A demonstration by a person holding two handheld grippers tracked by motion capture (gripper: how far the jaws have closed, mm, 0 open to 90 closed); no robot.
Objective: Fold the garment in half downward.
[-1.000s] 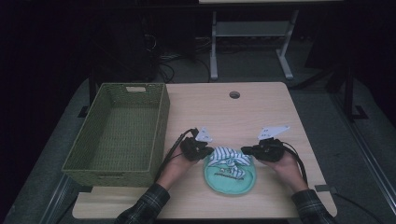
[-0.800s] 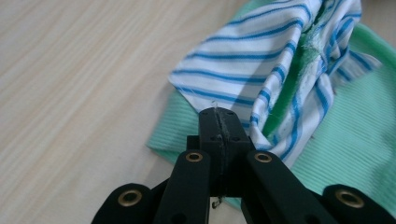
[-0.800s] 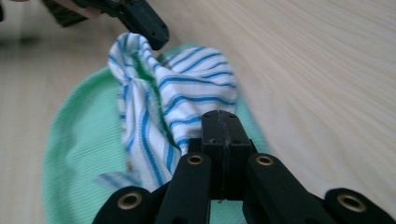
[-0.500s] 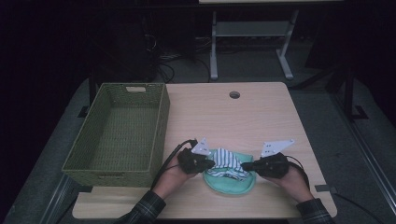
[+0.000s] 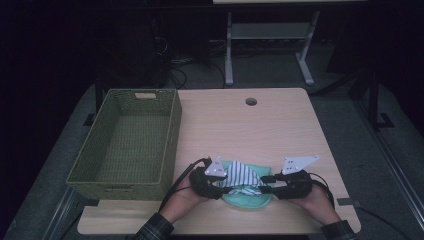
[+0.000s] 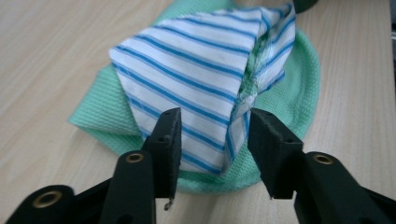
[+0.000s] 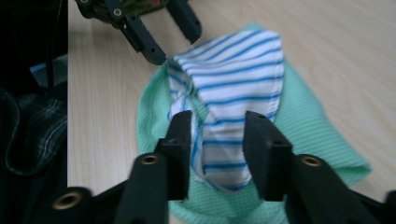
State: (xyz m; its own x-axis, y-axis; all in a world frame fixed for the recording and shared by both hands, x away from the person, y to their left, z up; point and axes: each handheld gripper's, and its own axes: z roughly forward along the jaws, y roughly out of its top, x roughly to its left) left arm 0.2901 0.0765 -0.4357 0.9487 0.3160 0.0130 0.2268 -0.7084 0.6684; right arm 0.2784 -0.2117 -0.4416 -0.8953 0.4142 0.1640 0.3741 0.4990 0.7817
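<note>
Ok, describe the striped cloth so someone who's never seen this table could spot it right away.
Start at the light wooden table and go to its near edge, right of the green woven basket. There a mint-green cloth lies flat, and the striped cloth sits folded on top of it. It alone is white with thin blue stripes.

- Table (image 5: 280, 125): light wood top with rounded corners, filling the centre and lower middle of the high view; a round cable hole (image 5: 251, 101) sits near its far edge, upper centre.
- Woven basket (image 5: 127, 142): green, rectangular, open-topped, standing on the table's left part, left of centre in the frame.
- Green cloth (image 5: 250, 197): mint, rounded outline, lying flat near the table's near edge, lower centre; a striped cloth rests on top of it.
</note>
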